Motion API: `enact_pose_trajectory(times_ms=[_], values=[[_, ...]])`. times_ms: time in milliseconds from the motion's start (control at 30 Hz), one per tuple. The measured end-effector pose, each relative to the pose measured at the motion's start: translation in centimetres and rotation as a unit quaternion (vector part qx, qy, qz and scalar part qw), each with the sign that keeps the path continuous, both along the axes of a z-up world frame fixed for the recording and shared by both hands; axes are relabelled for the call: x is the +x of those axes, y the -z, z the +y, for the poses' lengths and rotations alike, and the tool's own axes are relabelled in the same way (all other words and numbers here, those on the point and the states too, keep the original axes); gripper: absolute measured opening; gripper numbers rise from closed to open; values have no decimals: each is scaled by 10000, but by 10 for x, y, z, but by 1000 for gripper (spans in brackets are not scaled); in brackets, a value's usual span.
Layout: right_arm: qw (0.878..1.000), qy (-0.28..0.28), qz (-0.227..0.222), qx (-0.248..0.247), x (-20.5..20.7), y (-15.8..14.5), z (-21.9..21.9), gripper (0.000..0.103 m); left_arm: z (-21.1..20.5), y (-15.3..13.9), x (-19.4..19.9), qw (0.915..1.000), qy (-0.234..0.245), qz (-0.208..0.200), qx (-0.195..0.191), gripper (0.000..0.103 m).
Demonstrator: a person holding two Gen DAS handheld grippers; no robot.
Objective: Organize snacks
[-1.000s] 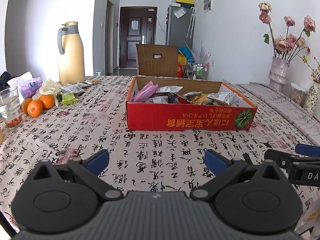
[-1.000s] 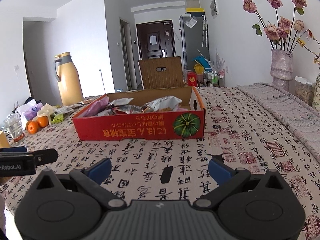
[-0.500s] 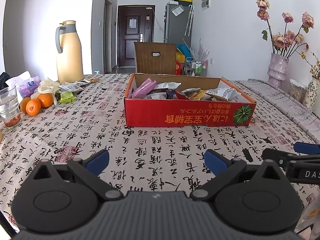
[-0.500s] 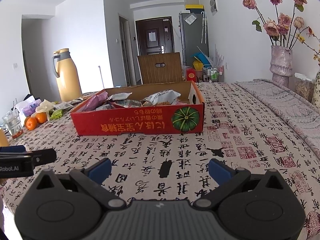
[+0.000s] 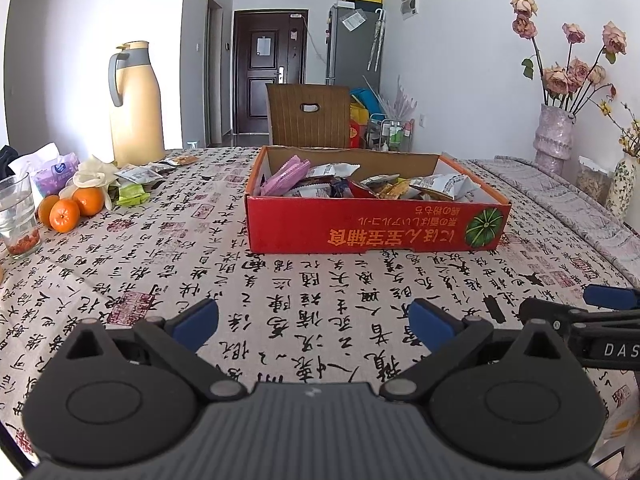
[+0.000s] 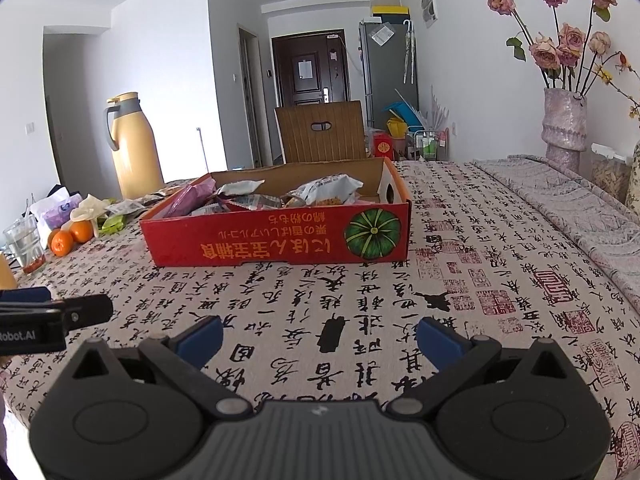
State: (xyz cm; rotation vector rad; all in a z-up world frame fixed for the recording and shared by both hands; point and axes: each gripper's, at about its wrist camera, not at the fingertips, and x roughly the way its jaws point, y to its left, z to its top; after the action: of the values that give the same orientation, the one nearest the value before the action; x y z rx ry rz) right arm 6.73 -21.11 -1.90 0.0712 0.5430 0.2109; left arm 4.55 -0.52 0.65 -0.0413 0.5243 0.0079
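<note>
Both grippers, left [image 5: 314,318] and right [image 6: 320,336], have backed slightly from the box [image 5: 376,232] of snacks [image 5: 360,182] mid-table; each gapes wide, empty. Approach level, over its near wall.

A box [image 5: 372,229] is set on the bench [image 5: 280,304], ahead of both tools, with snack packets [image 5: 360,186] heaped inside it. To its left, well apart, oranges [image 5: 66,210] are grouped beside a glass [image 5: 18,216] at the bench's left edge — loose packets [image 5: 138,184] and a tissue pack [image 5: 54,172] are placed just behind them, and a jug [image 5: 134,100] is stood further back. A chair [image 5: 308,114] is placed behind the box, at the far side of the bench. At the right edge — well apart from the box — a vase [image 5: 554,134] of flowers is stood. The left tool [image 5: 314,320] is held over the near bench, with the right tool [image 6: 320,336] just beside it on its right.
</note>
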Motion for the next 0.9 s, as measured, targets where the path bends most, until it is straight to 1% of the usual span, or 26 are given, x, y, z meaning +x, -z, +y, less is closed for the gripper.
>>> enact_pose_trajectory(times_ms=[900], values=[[10000, -6, 27, -2, 2, 4, 0, 103, -1, 1, 1, 10000, 4, 8, 5, 103]])
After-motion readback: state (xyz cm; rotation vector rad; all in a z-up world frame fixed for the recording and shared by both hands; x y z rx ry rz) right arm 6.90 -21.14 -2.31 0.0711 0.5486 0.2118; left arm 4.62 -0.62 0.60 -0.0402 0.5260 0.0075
